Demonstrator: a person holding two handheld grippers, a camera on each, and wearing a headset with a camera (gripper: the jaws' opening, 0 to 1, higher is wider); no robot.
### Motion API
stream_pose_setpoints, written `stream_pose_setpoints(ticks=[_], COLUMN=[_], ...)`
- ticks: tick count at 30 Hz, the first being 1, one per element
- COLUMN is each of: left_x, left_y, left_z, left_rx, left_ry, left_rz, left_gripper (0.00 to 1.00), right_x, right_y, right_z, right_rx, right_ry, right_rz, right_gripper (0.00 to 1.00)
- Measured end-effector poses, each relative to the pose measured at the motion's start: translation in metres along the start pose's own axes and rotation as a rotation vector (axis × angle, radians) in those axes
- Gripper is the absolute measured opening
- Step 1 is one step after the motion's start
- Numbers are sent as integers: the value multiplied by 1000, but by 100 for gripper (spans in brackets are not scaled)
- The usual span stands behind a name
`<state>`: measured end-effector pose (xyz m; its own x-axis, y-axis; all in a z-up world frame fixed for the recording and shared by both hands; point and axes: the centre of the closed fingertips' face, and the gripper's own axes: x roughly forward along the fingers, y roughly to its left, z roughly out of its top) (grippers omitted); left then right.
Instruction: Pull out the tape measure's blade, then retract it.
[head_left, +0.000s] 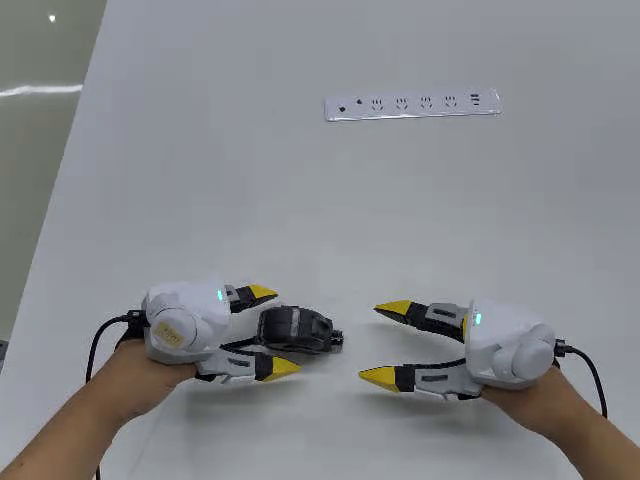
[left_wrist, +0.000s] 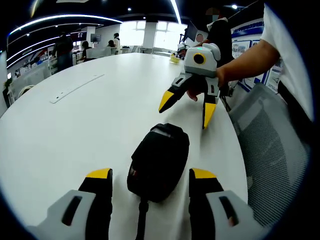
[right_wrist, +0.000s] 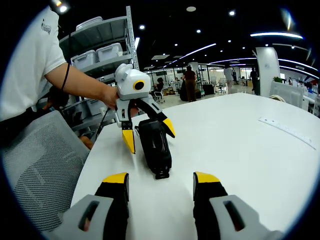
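**Tape Measure Bracketed, Blade Not Yet Drawn**

A black tape measure (head_left: 297, 329) lies on the white bench (head_left: 300, 200) between the 2 yellow-tipped fingers (left_wrist: 98, 175) of the left gripper (head_left: 275, 330). Those fingers stand spread on either side of the case, with a sliver of bench visible along each flank, and are not clamped on it. The right gripper (head_left: 383, 344) sits near and faces it, its fingers wide apart and holding nothing. In the right gripper view a small tab (right_wrist: 161, 175) juts from the end of the case that points toward that gripper. It is probably the blade's hook, and no length of blade is out. A power strip (head_left: 412, 104) lies well apart at the far side of the bench.

Judged from this, the task stands at its opening step: securing the case before the pull. The next move appears to call for the left fingers to close firmly on the case so it cannot slide. The right fingers would then come in low over the bench and pinch the small tab, a thin target close to the surface, before drawing straight away from the case.
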<state>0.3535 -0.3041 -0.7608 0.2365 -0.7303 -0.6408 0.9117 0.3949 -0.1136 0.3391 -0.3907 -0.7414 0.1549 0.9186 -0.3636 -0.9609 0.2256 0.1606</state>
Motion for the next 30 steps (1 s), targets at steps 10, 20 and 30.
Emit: stream_pose_setpoints(ticks=[10, 20, 30], left_x=[4, 8, 9], left_y=[0, -1, -2], left_z=[0, 0, -2], left_rx=[-8, -7, -1], left_ry=[7, 10, 13], left_rz=[-14, -30, -38], left_gripper=[53, 45, 39], right_x=[4, 7, 9], right_y=[-3, -3, -3], right_z=[-1, -2, -4], right_rx=[4, 7, 12], right_ry=[-3, -1, 0], right_rz=[1, 9, 13], right_gripper=[51, 51, 50])
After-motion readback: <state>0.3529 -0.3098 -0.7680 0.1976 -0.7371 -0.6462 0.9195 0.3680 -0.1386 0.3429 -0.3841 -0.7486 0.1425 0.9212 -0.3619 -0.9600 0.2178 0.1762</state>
